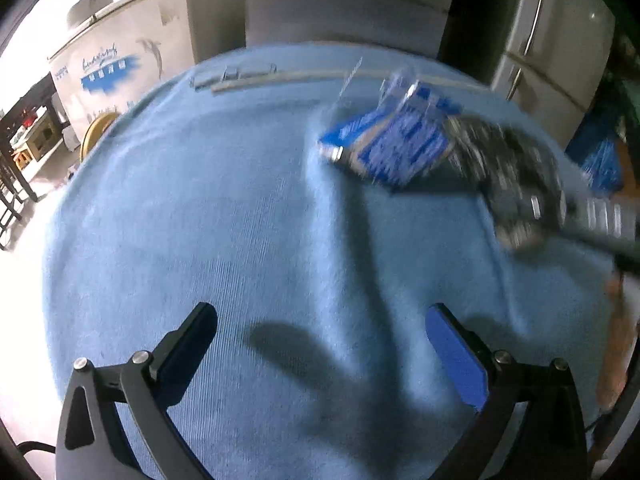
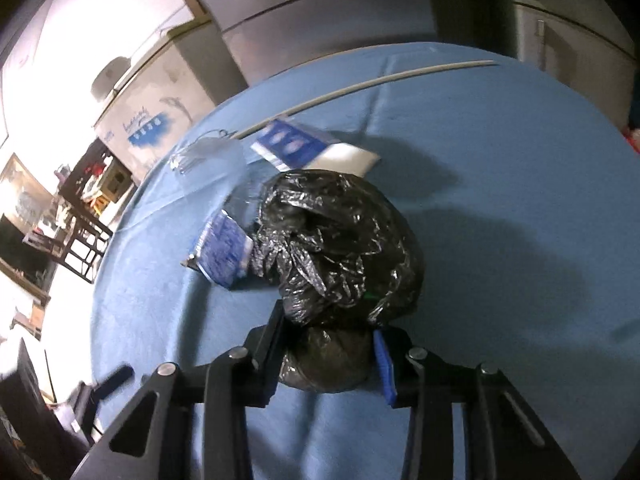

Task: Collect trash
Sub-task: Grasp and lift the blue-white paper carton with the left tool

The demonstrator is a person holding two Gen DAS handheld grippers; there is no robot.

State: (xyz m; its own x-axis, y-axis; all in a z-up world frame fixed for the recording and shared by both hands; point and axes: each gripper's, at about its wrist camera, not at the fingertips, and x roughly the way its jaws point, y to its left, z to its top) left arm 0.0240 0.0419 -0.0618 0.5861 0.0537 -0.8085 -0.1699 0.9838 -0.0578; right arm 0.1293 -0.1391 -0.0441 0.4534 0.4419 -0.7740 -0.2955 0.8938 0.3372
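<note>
The right gripper (image 2: 326,354) pinches a crumpled black plastic bag (image 2: 340,248) between its two fingers, low over a table draped in a blue cloth (image 2: 500,200). The bag bulges forward from the jaws, and a blue-and-white printed wrapper (image 2: 222,250) pokes out at the bag's left side. Just beyond the bag, a second blue-and-white packet (image 2: 316,148) lies flat on the cloth, with a piece of clear plastic (image 2: 208,156) to its left and a pale thin stick (image 2: 380,80) running along the far edge. The left gripper (image 1: 322,326) hangs with its fingers spread wide and nothing between them, over bare cloth, well short of the blurred bag (image 1: 500,152) and wrapper (image 1: 396,144). White appliances (image 1: 120,60) stand behind the table.
</note>
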